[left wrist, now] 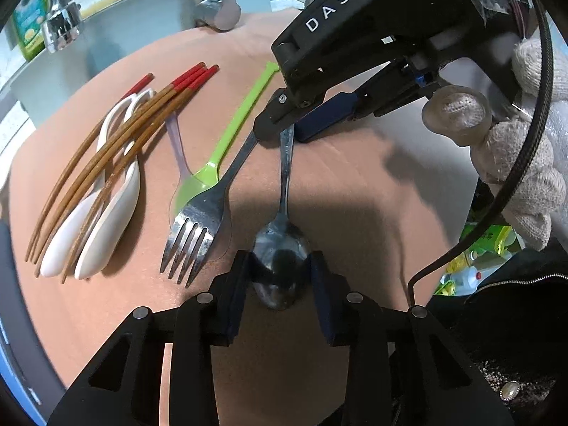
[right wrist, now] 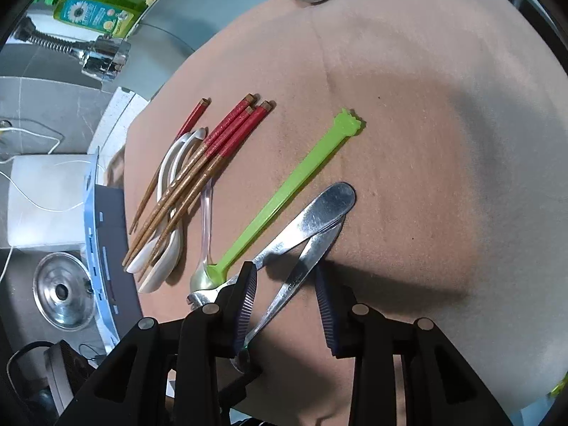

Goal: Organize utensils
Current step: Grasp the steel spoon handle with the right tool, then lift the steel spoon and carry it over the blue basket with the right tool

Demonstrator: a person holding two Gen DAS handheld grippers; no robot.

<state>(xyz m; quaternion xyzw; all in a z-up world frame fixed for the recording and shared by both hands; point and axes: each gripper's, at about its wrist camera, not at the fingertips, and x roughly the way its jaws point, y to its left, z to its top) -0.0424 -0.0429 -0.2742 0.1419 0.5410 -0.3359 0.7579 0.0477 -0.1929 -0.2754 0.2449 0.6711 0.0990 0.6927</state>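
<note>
On a tan mat [left wrist: 355, 184] lie red-tipped wooden chopsticks [left wrist: 117, 152] over two white spoons [left wrist: 106, 227], a clear plastic spoon [left wrist: 177, 142], a green plastic spoon [left wrist: 230, 127], a metal fork [left wrist: 202, 213] and a metal spoon [left wrist: 282, 248]. My left gripper [left wrist: 280, 277] is open, its fingers on either side of the metal spoon's bowl. My right gripper [right wrist: 284, 284], also in the left wrist view [left wrist: 284, 124], is open around the metal spoon's handle [right wrist: 305, 266], beside the fork handle [right wrist: 312, 213]. The chopsticks [right wrist: 198, 174] and green spoon [right wrist: 284, 195] lie left of it.
A sink with a faucet [left wrist: 216, 3] and a spray head [right wrist: 99, 56] lies beyond the mat. A green dish soap bottle [right wrist: 96, 7] stands at the back. A steel pot lid [right wrist: 60, 291] and a white box [right wrist: 46, 198] sit left of the mat.
</note>
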